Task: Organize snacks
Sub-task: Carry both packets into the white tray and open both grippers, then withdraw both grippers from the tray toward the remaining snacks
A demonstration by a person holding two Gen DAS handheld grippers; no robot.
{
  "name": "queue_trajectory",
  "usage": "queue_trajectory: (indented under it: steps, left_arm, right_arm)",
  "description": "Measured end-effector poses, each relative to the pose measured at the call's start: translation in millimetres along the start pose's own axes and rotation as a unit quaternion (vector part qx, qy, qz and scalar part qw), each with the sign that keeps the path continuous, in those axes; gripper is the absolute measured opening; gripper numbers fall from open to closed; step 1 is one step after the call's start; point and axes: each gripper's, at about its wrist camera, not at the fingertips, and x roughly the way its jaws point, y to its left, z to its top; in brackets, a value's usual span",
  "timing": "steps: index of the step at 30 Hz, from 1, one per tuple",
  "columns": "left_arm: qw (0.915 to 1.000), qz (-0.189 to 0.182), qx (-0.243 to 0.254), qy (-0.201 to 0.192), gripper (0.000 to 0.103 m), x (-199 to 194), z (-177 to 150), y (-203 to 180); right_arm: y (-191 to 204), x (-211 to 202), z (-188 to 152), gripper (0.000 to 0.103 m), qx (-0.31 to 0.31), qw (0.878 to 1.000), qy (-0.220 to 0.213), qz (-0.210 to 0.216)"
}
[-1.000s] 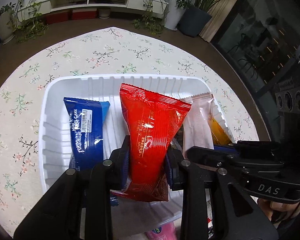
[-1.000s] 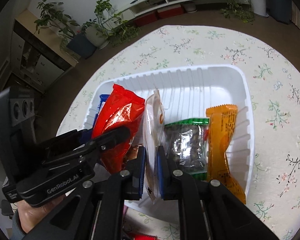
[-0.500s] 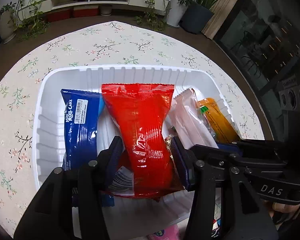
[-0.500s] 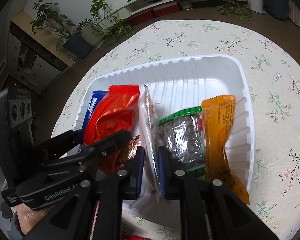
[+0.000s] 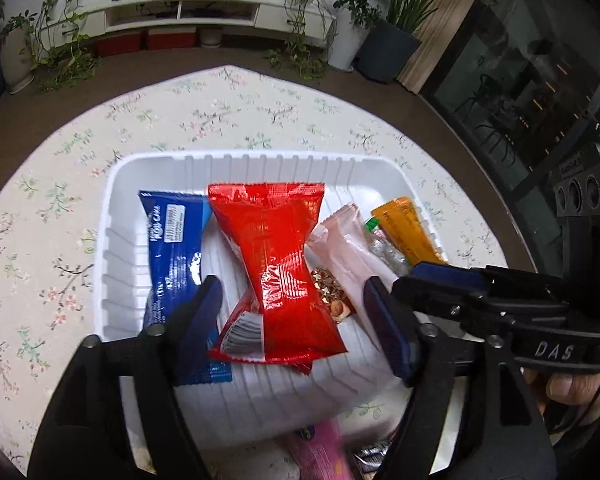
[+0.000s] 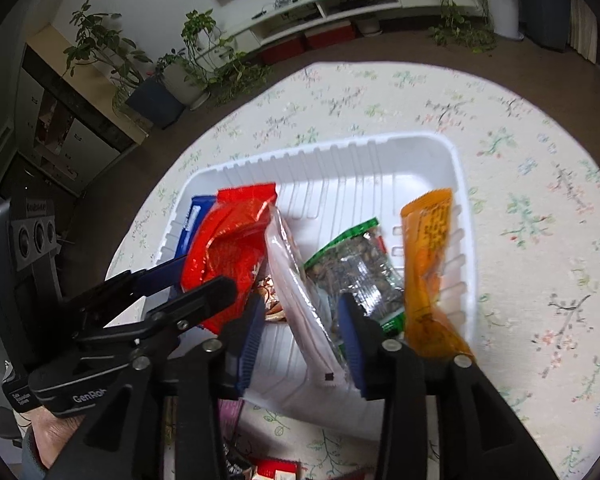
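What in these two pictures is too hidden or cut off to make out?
- Left wrist view: the pink packet, cut off by the bottom edge.
- Left wrist view: the nut snack, mostly under the red packet.
- Right wrist view: the blue packet, mostly behind the red one.
- Right wrist view: red item, cut off at the bottom edge.

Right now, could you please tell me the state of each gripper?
Left gripper: open, fingers just spread off the red packet lying between them.
Right gripper: open, fingers just released the pale pink packet.
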Motion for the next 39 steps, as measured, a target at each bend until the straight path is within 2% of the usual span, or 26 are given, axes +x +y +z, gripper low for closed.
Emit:
queue_trajectory:
  steps: [2, 5, 7, 10, 11, 15, 20, 24, 28, 33, 36, 39]
  left_arm:
    - [0.9999, -0.005, 0.001, -0.013, 0.076, -14.1, -1.2, -2.7]
    - [0.9993, -0.005, 0.007, -0.036, 0.091, -41.2, -5.2, -6.0]
    - [0.9985, -0.008, 0.010, -0.053, 0.102, -61.2, -10.3, -6.1]
    - [0.9968, -0.012, 0.003, -0.079, 0.103, -90.9, -23.7, -1.6]
    - [0.9962, -0.013, 0.002, -0.086, 0.103, -100.1, -30.3, 1.5]
    - [0.9950, -0.004, -0.006, -0.100, 0.103, -130.4, -65.5, 10.8]
    - [0.9935, 0.035, -0.001, -0.108, 0.103, -154.4, -123.9, 18.4]
    - [0.9962, 0.050, -0.007, -0.071, 0.103, -149.2, -168.7, 18.4]
    - [0.9966, 0.058, -0.052, -0.024, 0.103, -133.4, -201.3, 27.1]
    - [0.9951, 0.070, -0.066, -0.020, 0.103, -130.0, -212.0, 33.2]
    - [0.9949, 0.081, -0.057, -0.021, 0.103, -130.7, -204.0, 31.2]
    - [0.9946, 0.097, -0.037, 0.000, 0.102, -121.1, -187.5, 27.5]
  right_arm:
    - [0.0, -12.3, -0.7, 0.055, 0.005, 1.000, -0.012, 0.003]
    - [1.3, -33.2, -4.7, 0.070, 0.017, 0.999, -0.033, 0.014]
    - [2.7, -54.5, -12.7, 0.079, 0.021, 0.997, -0.066, 0.031]
    - [5.5, -88.1, -33.0, 0.096, 0.031, 0.990, -0.122, 0.060]
    - [5.8, -97.6, -41.3, 0.099, 0.035, 0.988, -0.133, 0.069]
    - [9.3, -116.8, -70.9, 0.099, 0.039, 0.986, -0.140, 0.081]
    - [12.9, -131.6, -115.7, 0.099, 0.036, 0.987, -0.141, 0.070]
    - [13.4, -136.0, -155.9, 0.099, 0.043, 0.987, -0.143, 0.056]
    - [15.2, -134.1, -195.8, 0.099, 0.047, 0.988, -0.144, 0.035]
    - [24.4, -128.1, -227.5, 0.097, 0.025, 0.991, -0.130, 0.002]
    - [24.3, -124.9, -232.8, 0.095, 0.021, 0.992, -0.127, -0.008]
    - [23.8, -124.2, -233.5, 0.092, 0.021, 0.992, -0.127, -0.010]
